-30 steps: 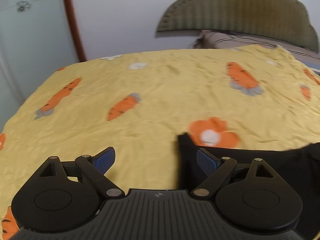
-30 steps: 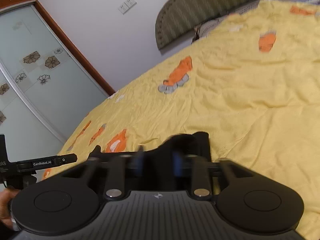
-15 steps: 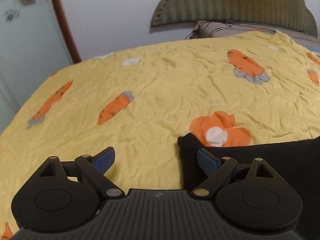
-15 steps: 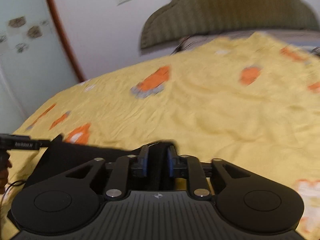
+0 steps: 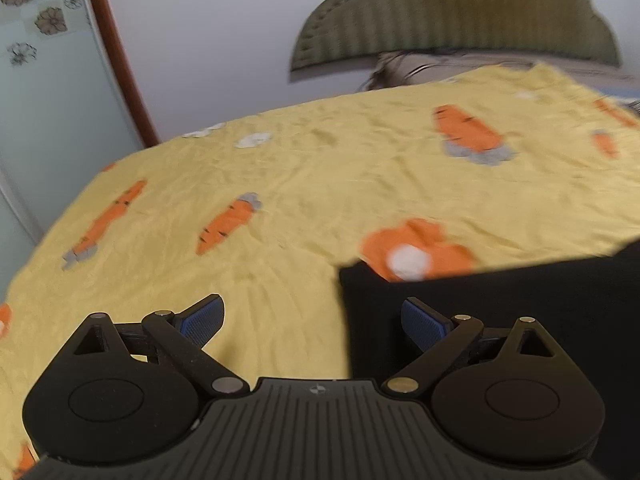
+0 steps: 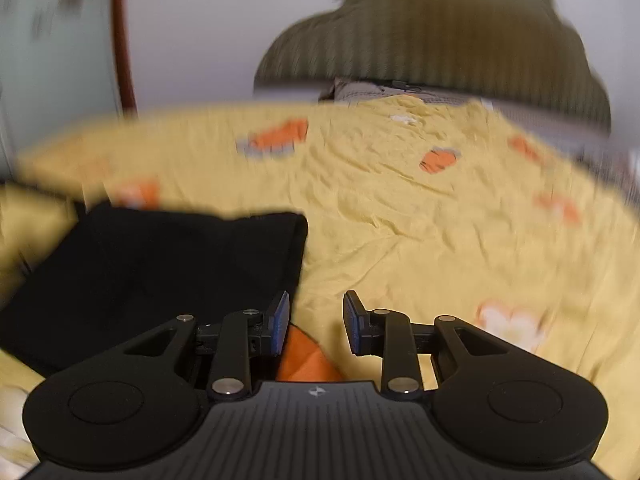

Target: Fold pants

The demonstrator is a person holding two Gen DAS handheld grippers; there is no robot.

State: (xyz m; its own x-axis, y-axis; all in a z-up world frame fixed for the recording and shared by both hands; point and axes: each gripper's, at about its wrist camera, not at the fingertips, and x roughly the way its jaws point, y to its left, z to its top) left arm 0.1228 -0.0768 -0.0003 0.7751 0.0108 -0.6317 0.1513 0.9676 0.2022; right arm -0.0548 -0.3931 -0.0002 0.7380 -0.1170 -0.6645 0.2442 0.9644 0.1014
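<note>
**Fig.: Black pants on the bed, both tongs released**

Left wrist view. Left tongs (image 5: 312,318) at lower centre, jaws spread wide and opening; blue pads (image 5: 202,320) grip nothing. Between them lie bare yellow bedspread (image 5: 280,168) on the left and the edge of the pants (image 5: 500,292) on the right; the right pad stands over black cloth, contact cannot be told. Pants fill the lower right of the frame, lying flat on the bedspread w/ one corner up near an orange flower print (image 5: 416,256). Carrot prints (image 5: 226,224) scatter across centre and left. Upper right: olive ribbed headboard (image 5: 452,20) against a white wall, w/ a striped pillow (image 5: 420,66) just below it. Upper left: frosted sliding door (image 5: 36,60) w/ flower decals and a brown frame.

Right wrist view (blurred). Right tongs (image 6: 314,322) at lower centre, jaws part-way apart and opening; only bedspread and an orange print show between the pads, no cloth held. Pants sit at left centre as a flat, roughly rectangular dark shape, its right edge just beside the left pad (image 6: 280,316); whether the two touch cannot be told. Bedspread covers the right half; headboard at top.
</note>
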